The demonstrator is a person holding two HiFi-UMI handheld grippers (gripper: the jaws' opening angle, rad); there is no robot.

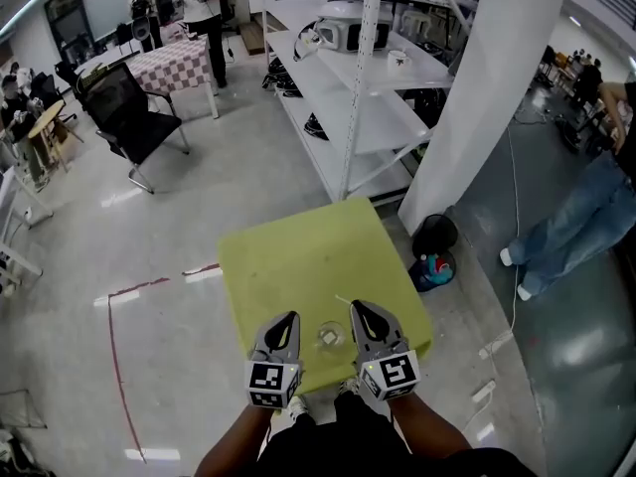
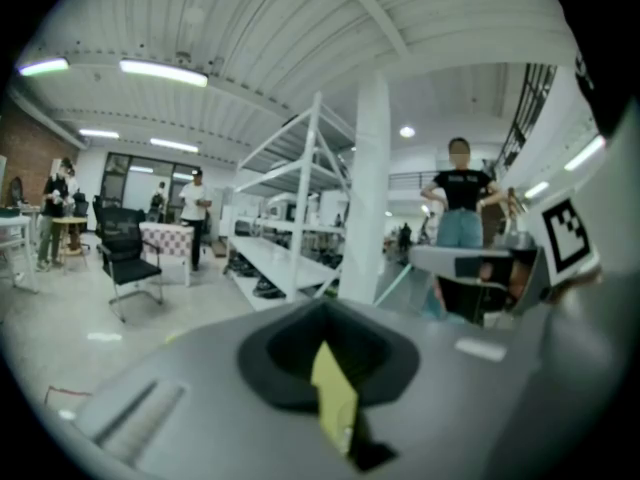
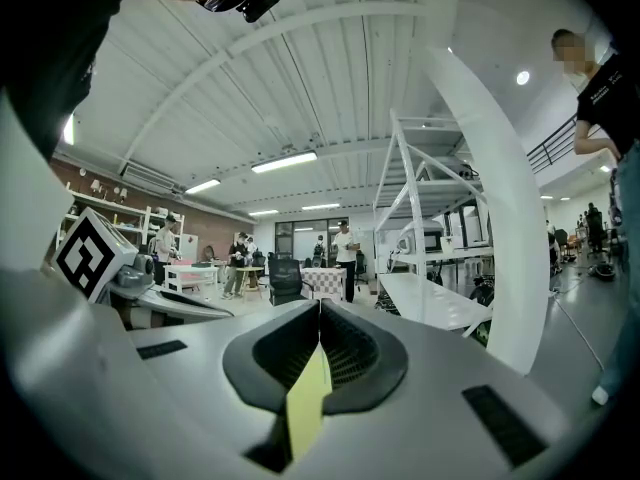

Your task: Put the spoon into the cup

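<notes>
A small clear glass cup (image 1: 330,338) stands near the front edge of the yellow-green table (image 1: 298,256). A thin pale spoon (image 1: 343,304) leans out of the cup toward the far side; its bowl end is too small to make out. My left gripper (image 1: 289,318) is just left of the cup and my right gripper (image 1: 360,309) just right of it, both apart from it. In the left gripper view the left gripper (image 2: 320,313) has its jaws closed together with nothing between them. The right gripper (image 3: 320,308) looks the same in the right gripper view.
A white shelving rack (image 1: 353,78) and a white pillar (image 1: 487,87) rise behind the table. A black fan and small items (image 1: 434,251) sit on the floor at its right. A person in jeans (image 1: 571,217) stands further right. A black chair (image 1: 129,117) is far left.
</notes>
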